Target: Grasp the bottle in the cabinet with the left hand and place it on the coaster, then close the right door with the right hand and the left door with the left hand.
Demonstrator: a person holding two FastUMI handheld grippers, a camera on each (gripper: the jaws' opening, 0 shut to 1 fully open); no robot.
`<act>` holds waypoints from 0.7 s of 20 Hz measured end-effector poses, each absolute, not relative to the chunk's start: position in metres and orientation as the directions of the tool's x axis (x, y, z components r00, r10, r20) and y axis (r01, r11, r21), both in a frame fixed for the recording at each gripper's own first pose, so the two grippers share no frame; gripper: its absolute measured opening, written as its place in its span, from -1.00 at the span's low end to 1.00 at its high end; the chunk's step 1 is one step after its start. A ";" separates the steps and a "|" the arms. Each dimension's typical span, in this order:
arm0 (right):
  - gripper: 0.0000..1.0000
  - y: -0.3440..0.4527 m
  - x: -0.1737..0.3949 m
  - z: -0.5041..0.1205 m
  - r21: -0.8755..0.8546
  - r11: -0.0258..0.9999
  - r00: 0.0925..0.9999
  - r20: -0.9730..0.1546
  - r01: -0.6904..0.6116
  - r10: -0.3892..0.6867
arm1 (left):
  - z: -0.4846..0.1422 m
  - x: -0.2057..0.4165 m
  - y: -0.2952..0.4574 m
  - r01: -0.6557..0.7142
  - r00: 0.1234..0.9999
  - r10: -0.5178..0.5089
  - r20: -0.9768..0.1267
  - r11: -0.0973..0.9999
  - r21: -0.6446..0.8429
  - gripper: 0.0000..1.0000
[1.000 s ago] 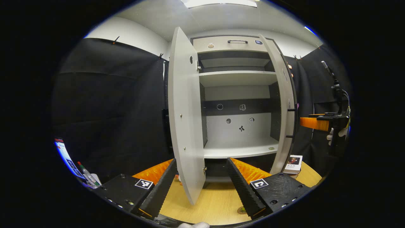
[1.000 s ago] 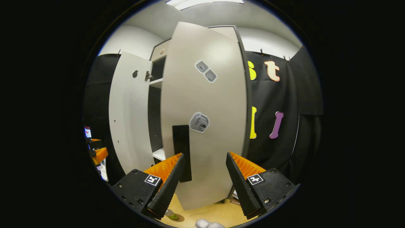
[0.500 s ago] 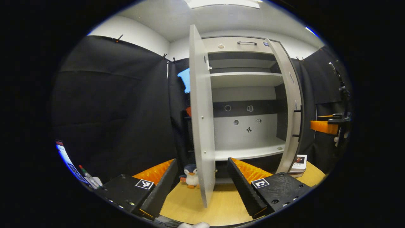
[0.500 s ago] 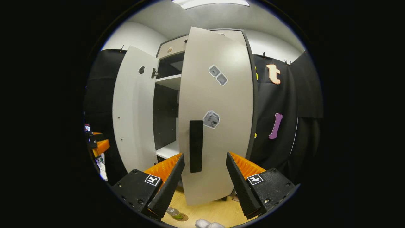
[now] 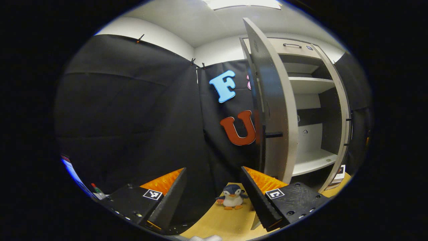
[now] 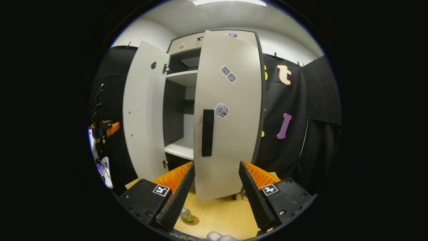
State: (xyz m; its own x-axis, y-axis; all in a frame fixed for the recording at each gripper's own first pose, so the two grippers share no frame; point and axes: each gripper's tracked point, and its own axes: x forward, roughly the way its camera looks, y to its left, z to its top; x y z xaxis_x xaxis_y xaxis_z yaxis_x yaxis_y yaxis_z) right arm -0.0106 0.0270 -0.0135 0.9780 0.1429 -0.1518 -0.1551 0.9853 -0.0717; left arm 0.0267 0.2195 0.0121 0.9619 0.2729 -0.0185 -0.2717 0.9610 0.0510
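Bottle (image 6: 186,214): stands upright on the coaster (image 6: 193,220) on the wooden table (image 6: 220,214).
Right door (image 6: 229,113): partly open.
Left door (image 5: 272,107): open, seen edge-on.
Left gripper (image 5: 212,195): jaws spread, empty.
Right gripper (image 6: 214,190): jaws spread, empty.
Toy penguin (image 5: 232,197): beside cabinet (image 5: 314,110).

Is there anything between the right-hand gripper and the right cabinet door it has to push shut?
Nothing visible does. In the right gripper view the right gripper is open and points straight at the right door, which stands partly open with its dark handle facing it. The bottle sits low on the table, off that line.
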 end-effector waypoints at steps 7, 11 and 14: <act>0.64 0.013 -0.024 -0.029 -0.034 0.992 0.973 -0.199 -0.124 0.115 | 0.015 0.057 0.202 -0.227 0.974 0.227 -0.010 0.974 0.026 0.93; 0.64 0.003 -0.023 -0.030 -0.017 0.992 0.972 -0.200 -0.126 0.120 | 0.019 0.059 0.201 -0.249 0.968 0.249 0.012 0.964 0.096 0.79; 0.64 -0.008 -0.019 -0.031 -0.013 0.990 0.970 -0.204 -0.138 0.132 | 0.018 0.057 0.200 -0.273 0.962 0.274 0.006 0.957 0.095 0.78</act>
State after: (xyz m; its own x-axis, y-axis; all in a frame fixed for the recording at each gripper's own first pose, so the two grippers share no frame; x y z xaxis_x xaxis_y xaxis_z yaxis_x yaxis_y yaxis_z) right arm -0.0193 -0.0083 -0.0305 0.9701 0.1320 -0.2036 -0.1376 0.9904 -0.0134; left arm 0.0570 0.2000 0.0183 0.9617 0.2741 0.0062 -0.2734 0.9572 0.0950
